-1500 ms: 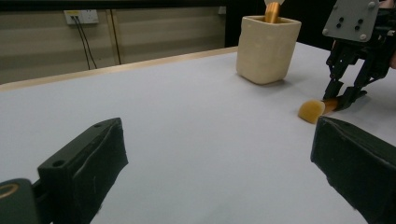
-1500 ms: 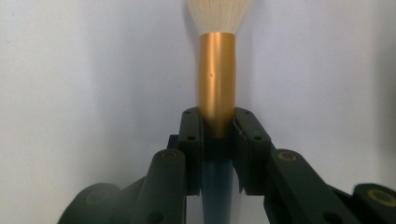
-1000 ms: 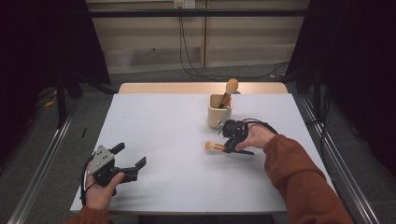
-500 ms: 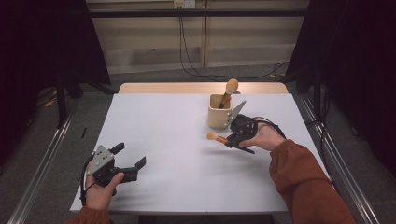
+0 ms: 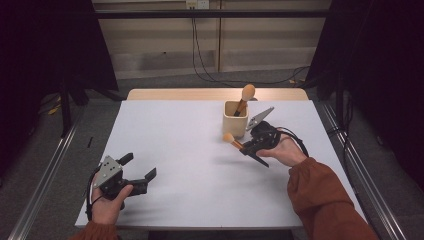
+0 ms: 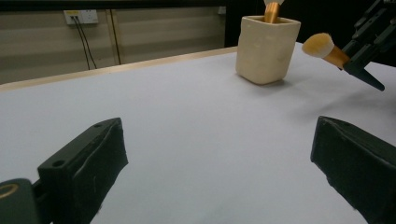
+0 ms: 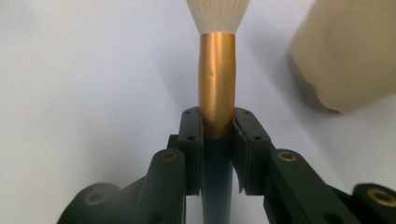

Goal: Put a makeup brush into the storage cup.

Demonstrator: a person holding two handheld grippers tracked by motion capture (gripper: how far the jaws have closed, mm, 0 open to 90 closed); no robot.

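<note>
Right gripper (image 5: 243,146): jaws clamped on a brush (image 5: 232,140) at the join of gold ferrule and dark handle, as seen in the right gripper view (image 7: 217,126). The brush is held off the table (image 5: 190,165), just near-left of the cup (image 5: 235,123), bristles pointing left and slightly up.

Left gripper (image 5: 138,171): jaws spread wide, nothing between them; it is rested at the near left of the table, well apart from the cup.

Step in hand, as judged: the held brush is being carried to the cup. For a clean result the brush is best raised above the rim and tipped upright, and one end lowered into the free space beside the brush already inside. The grip should be kept firm until the brush is supported by the cup wall, so that the cup is not nudged or toppled. Which end is meant to go down cannot be told.

Count:
- brushes: two, one held and one standing in the cup (image 5: 246,95)
- cups: one
- grippers: two
- tables: one
</note>
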